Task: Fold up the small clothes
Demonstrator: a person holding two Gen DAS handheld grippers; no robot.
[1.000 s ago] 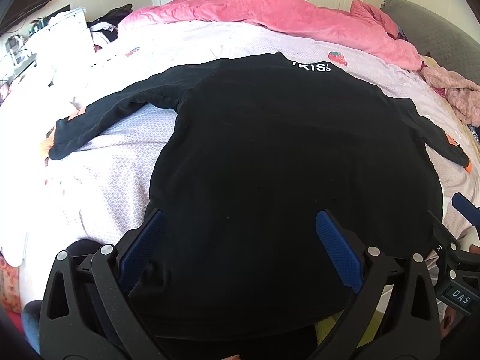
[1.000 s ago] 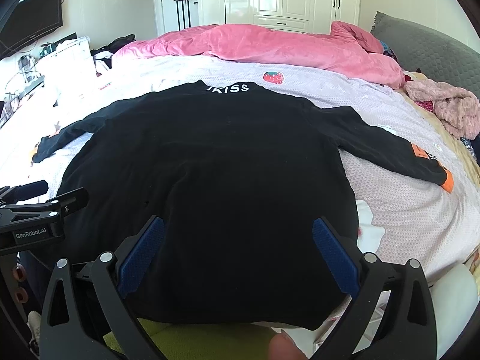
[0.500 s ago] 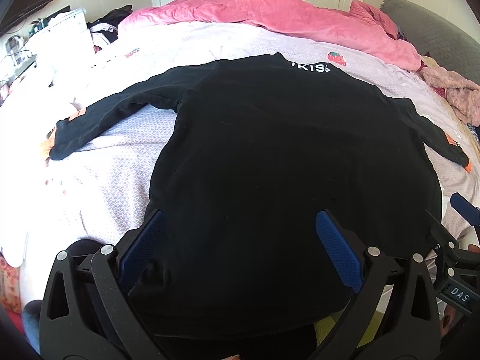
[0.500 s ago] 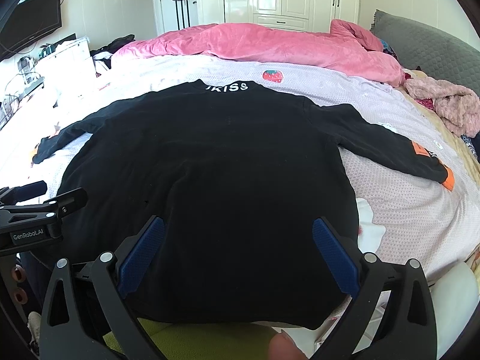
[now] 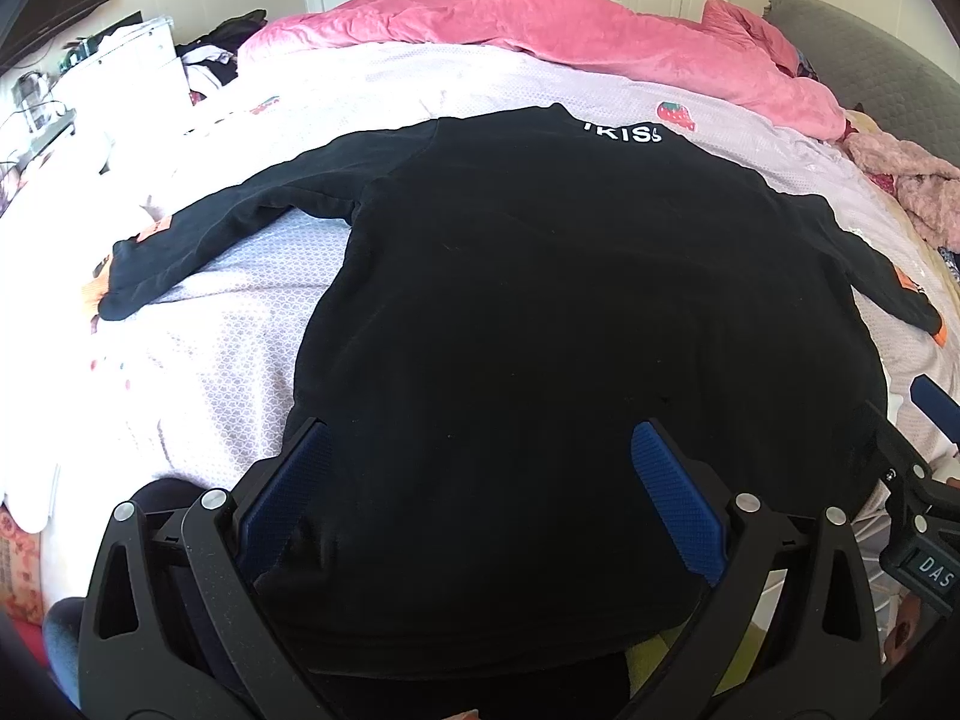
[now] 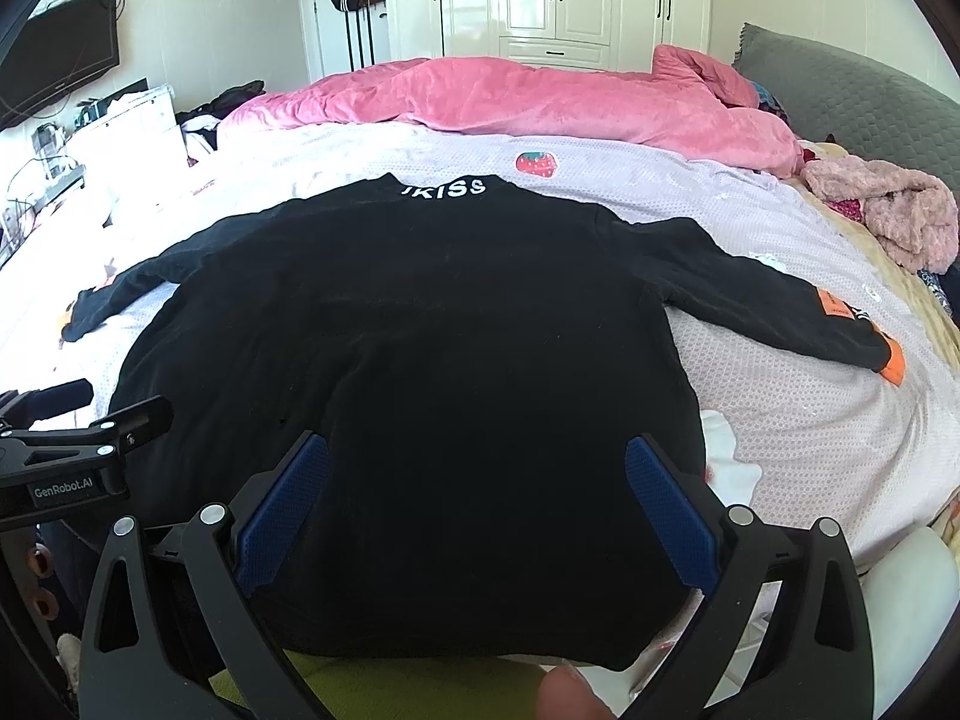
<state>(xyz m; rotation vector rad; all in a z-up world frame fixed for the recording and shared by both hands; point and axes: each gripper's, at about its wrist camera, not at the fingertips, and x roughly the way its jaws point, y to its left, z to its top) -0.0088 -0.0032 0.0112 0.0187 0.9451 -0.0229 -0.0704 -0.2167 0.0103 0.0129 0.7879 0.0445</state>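
A black long-sleeved top (image 5: 576, 324) lies spread flat on the pale bedsheet (image 5: 228, 360), its hem nearest both grippers. The left gripper (image 5: 480, 468) sits over the near left hem, jaws spread wide and released; the right gripper (image 6: 474, 468) sits over the near right hem, likewise spread and holding nothing. Sleeves stretch left and right, orange patches near the cuffs, white lettering at the far collar.

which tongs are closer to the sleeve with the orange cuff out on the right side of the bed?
Right. The right tongs hang open over the black shirt's hem on that sleeve's side; the left tongs are open over the hem's opposite end.
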